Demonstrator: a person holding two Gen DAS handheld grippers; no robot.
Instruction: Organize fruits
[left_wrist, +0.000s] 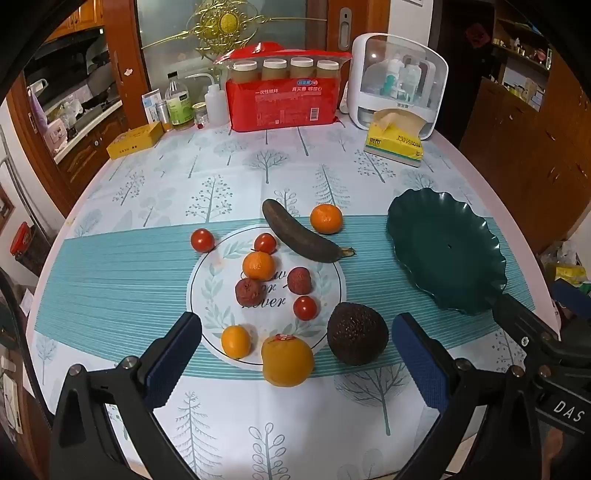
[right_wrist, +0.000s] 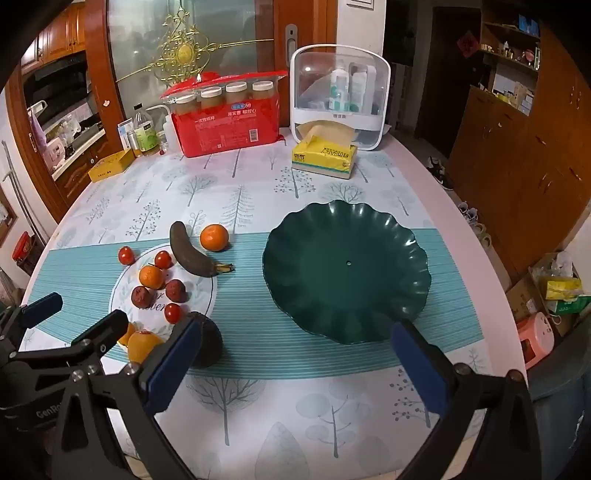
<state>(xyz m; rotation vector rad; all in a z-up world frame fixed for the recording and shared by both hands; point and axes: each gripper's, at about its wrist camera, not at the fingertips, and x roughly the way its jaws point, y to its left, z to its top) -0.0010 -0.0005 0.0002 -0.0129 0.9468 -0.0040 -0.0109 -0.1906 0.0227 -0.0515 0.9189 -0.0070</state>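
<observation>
Both grippers hover above a tree-print tablecloth (left_wrist: 295, 155), jaws spread wide and holding nothing. Under the left gripper (left_wrist: 295, 354), fruit lies scattered: an orange (left_wrist: 287, 360) and an avocado (left_wrist: 357, 333) nearest, a blackened banana (left_wrist: 303, 236) at 12 o'clock. The green scalloped plate (right_wrist: 347, 273) lies bare at 12 o'clock of the right gripper (right_wrist: 295, 354), at 3 o'clock of the fruit.

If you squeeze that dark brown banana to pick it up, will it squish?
Probably. The banana has gone dark brown almost all over, so it is likely very ripe and soft; a firm pinch could mash it. It lies flat on the tablecloth and is curved, so it should not roll. It touches no other fruit, so lifting it should disturb nothing.
</observation>
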